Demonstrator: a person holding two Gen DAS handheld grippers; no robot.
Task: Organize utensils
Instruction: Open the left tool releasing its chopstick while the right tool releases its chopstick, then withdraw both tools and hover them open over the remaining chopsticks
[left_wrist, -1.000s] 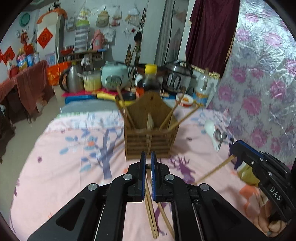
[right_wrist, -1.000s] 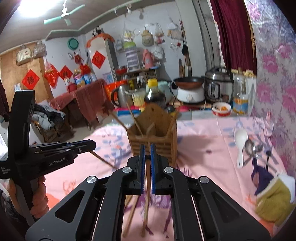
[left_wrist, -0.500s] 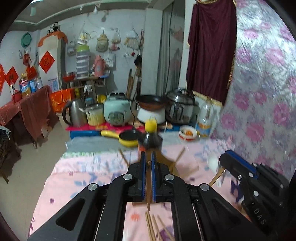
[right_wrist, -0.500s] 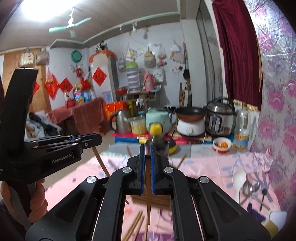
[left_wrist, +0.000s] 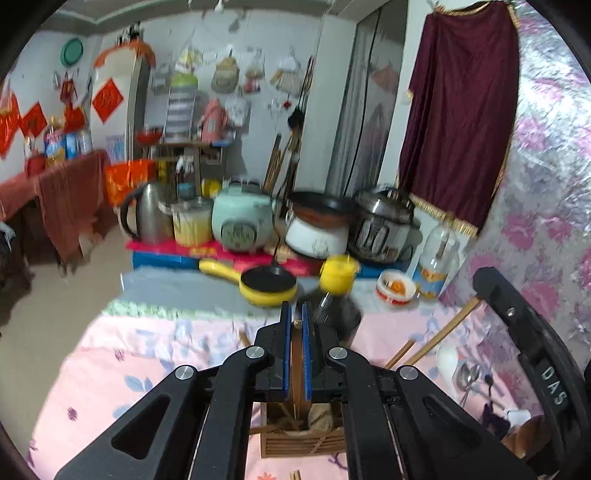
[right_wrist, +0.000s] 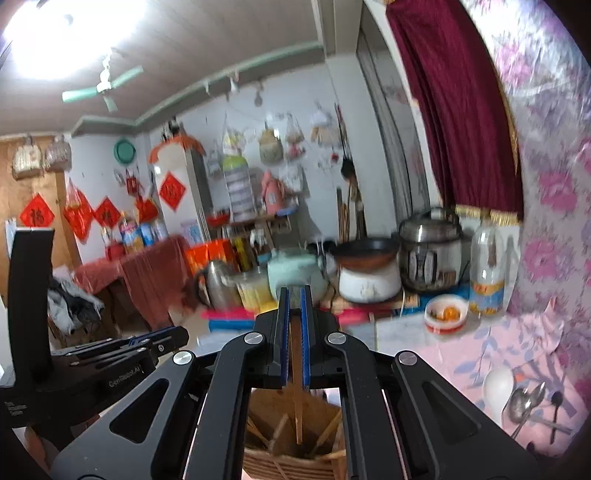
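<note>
Now both grippers hang above the wooden utensil holder (right_wrist: 295, 448) on the pink tablecloth (left_wrist: 110, 369). On the left, the left gripper (left_wrist: 294, 314) pinches one wooden chopstick (left_wrist: 296, 373); rightward, the right gripper (right_wrist: 293, 295) clamps another chopstick (right_wrist: 296, 398), tip dipping into the holder. Light, stiff, slick sticks: I'd grip mid-shaft, firmly. Spoons (right_wrist: 524, 398) lie far right.
</note>
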